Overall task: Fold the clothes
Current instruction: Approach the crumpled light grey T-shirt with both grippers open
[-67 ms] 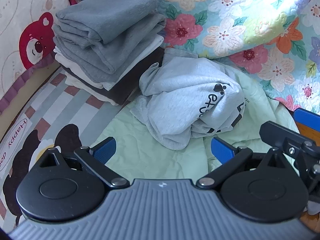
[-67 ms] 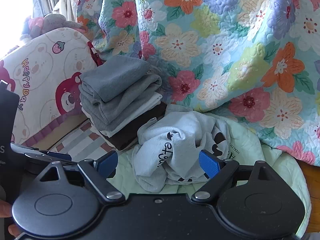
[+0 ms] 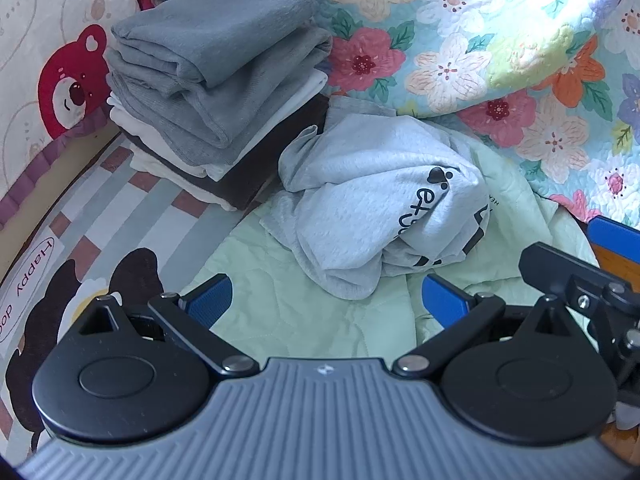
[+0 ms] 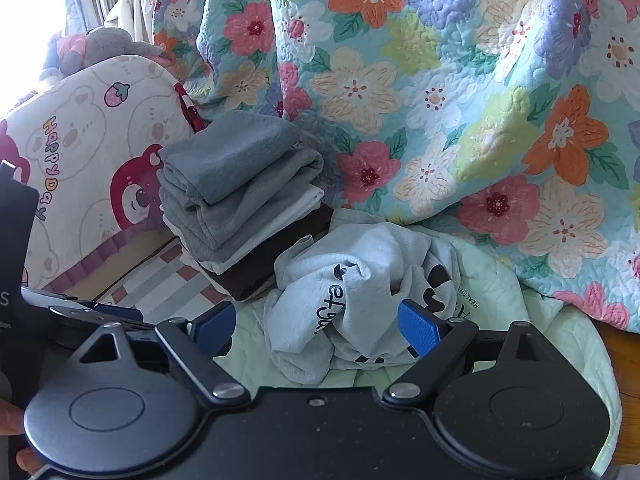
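Crumpled grey shirt [image 3: 372, 208] at frame centre looks soft and light; pinch a loose hem edge. Left tongs [image 3: 326, 302] and right tongs [image 4: 316, 326] gape wide, holding nothing.

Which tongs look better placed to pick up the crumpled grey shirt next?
Right, probably. The right tongs stand open with the crumpled light grey shirt directly between the tips. The left tongs, also open, sit further back over the pale green quilt, the shirt ahead of them.
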